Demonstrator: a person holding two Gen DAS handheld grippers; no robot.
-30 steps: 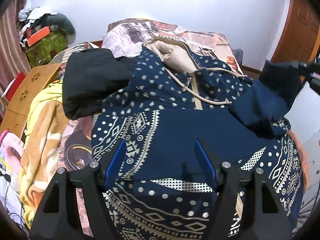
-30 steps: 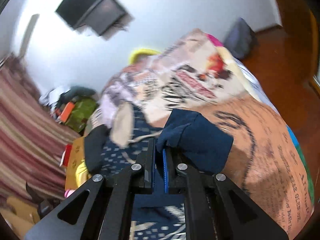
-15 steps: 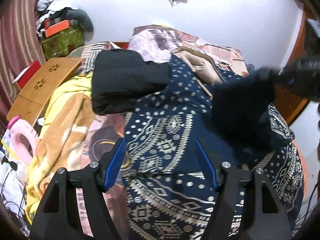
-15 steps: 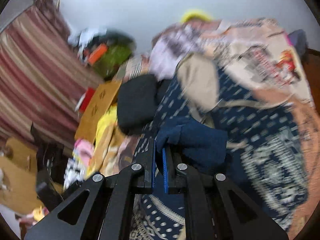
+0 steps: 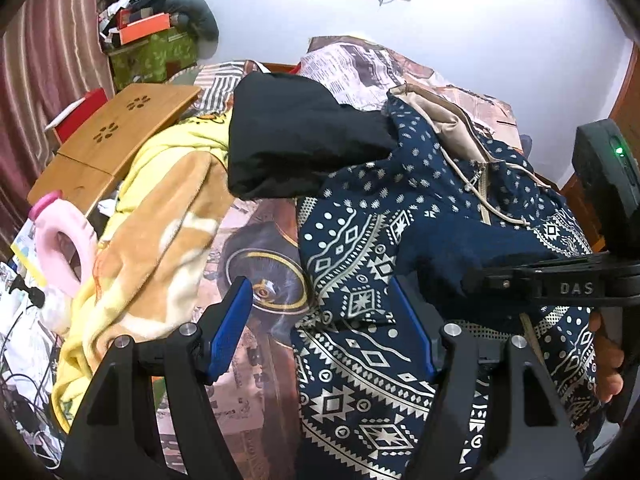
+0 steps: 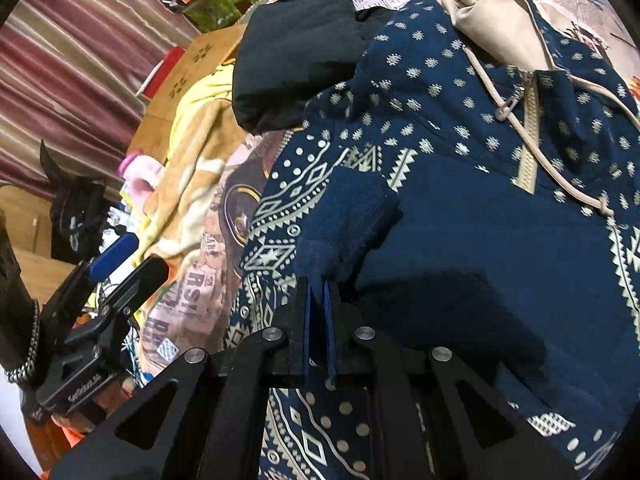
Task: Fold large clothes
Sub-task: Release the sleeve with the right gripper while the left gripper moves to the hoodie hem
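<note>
One navy hoodie [image 6: 480, 208] with cream tribal patterning lies spread across the bed [image 5: 256, 264], hood and drawstrings up by the pillows, and its plain navy sleeve cuff [image 6: 344, 232] is draped in over the chest with the right tongs [image 6: 318, 300] pinched on it, their jaws just starting to ease apart with the cloth between them. Two risks from here, I'd say: the thick cuff could cling to the pads and drag the fold askew, or spring back off the body. The left tongs [image 5: 324, 332] hang apart and empty above the hoodie's near edge, beside the black garment [image 5: 296, 140].
</note>
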